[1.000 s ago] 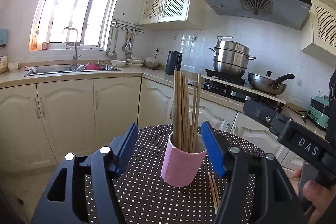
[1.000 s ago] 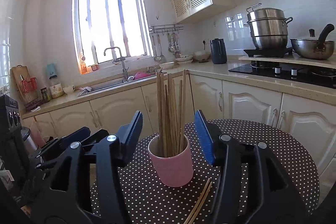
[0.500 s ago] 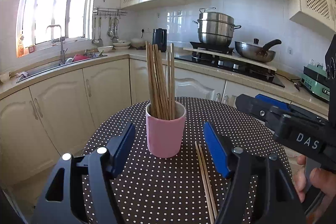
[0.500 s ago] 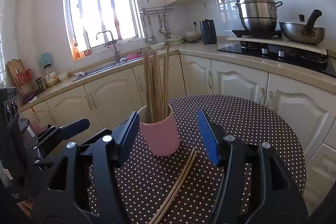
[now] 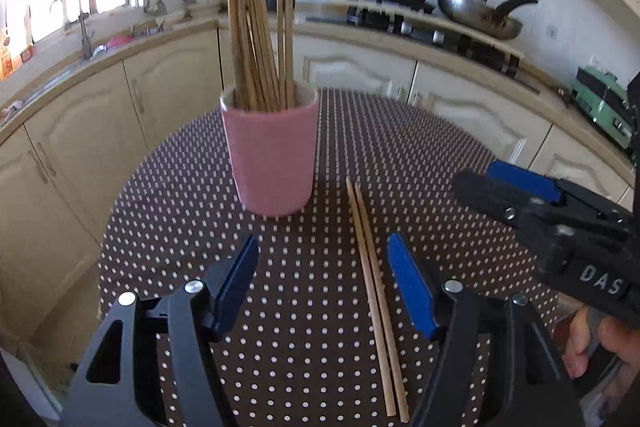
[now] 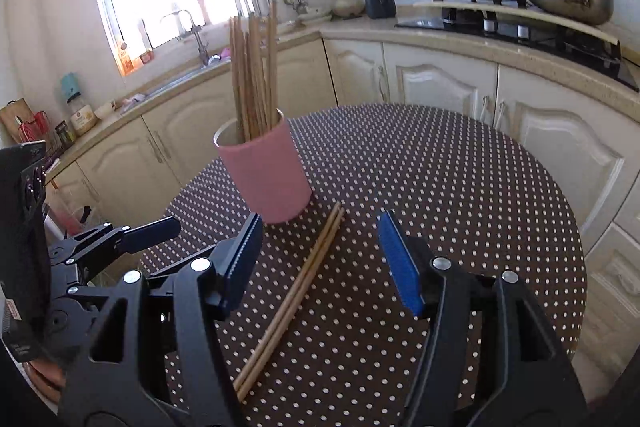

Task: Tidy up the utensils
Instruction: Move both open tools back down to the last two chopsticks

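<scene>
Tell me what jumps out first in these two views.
A pink cup crammed with upright chopsticks stands near the middle of the dotted round table. Just in front of it, one loose pair of chopsticks lies flat on the cloth, framed by the open right gripper.

Pink cup [image 5: 274, 159] stands upright on the dotted tabletop, ahead of both sets of jaws & touching neither, w/ a bundle of wooden chopsticks [image 5: 258, 39] standing in it, tips well above the rim. Two loose chopsticks [image 5: 374, 291] lie flat & side by side, touching, far ends just beside the cup's base. They run back under the open left jaws near the right-hand pad, & slant across under the open right jaws [image 6: 298, 291].
</scene>
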Motion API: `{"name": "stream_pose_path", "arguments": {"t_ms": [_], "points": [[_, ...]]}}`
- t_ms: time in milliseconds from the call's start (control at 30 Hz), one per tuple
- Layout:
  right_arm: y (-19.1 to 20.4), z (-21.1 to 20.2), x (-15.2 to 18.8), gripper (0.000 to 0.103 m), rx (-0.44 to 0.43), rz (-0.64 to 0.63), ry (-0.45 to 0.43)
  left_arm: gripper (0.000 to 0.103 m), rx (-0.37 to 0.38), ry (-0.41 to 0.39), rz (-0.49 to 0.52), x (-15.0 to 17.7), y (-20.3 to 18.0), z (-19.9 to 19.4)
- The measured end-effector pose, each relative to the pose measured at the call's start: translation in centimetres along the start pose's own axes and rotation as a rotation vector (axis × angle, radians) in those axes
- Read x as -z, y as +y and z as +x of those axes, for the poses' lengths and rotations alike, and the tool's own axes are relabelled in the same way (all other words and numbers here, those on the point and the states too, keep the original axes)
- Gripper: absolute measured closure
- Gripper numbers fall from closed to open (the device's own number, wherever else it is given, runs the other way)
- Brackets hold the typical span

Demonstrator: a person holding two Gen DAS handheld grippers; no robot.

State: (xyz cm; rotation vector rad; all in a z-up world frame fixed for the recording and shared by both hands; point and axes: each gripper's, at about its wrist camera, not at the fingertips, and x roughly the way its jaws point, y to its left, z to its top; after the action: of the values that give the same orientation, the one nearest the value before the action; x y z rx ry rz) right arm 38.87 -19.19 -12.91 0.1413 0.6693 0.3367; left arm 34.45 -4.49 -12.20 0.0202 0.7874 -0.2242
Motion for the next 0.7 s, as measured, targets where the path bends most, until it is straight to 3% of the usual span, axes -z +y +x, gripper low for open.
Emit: {"name": "stream_pose_path", "arguments": {"t_ms": [200,300,333,367,433,700], "points": [[-1.6,1.5,0.9,0.043,0.008,0.049,0.091,0.037,0.021,0.155,-0.014,0.5,0.0,3.4],[-2.1,2.3,1.3,0.043,0.013,0.06,0.13,0.037,0.02,0.194,-0.011,0.6,-0.5,4.7],[-2.2,2.6,1.4,0.043,0.015,0.062,0.143,0.04,0.031,0.212,-0.015,0.6,-0.6,5.2],[-2.3,2.8,1.5,0.043,0.014,0.064,0.151,0.051,0.045,0.238,-0.016,0.7,-0.7,5.7],[-2.5,3.3,1.7,0.043,0.011,0.071,0.167,0.058,0.037,0.278,-0.008,1.0,-1.0,6.8],[-3.4,4.0,2.2,0.043,0.009,0.084,0.189,0.06,0.032,0.291,0.004,0.9,-1.6,8.1]]}}
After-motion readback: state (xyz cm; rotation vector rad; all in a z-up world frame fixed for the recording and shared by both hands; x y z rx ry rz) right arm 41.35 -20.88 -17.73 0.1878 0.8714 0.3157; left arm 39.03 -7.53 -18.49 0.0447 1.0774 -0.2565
